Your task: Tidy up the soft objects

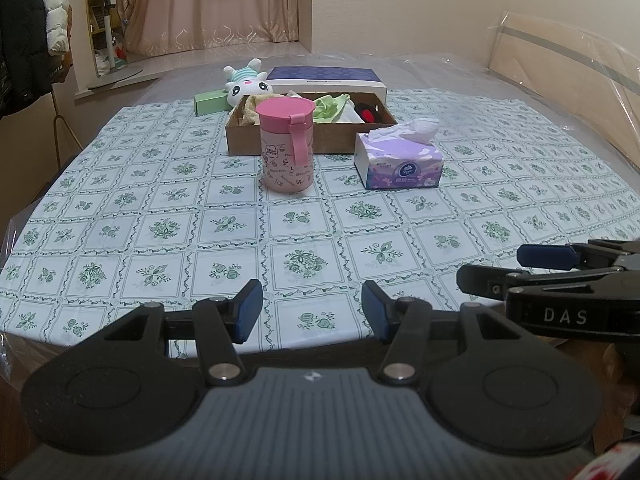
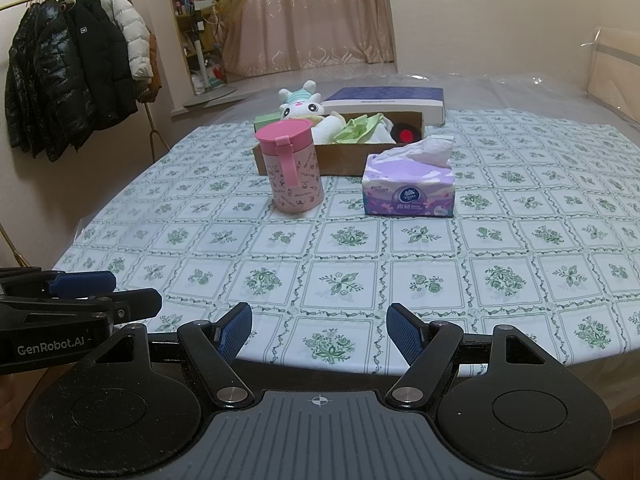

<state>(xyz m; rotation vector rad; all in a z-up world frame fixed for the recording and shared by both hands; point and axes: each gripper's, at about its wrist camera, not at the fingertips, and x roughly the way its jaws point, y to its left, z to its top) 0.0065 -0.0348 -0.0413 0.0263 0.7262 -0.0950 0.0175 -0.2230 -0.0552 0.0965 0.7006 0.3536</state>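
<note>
While both grippers, left gripper and right gripper, hover with fingers wide and empty, the plush bunny sits behind the cardboard box.

left claw open, empty | right claw open, empty

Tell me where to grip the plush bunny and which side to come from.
Grip the plush bunny by its head, coming from above or the left: the head sticks up behind the cardboard box, whose wall and the pink cup block a frontal approach.
</note>
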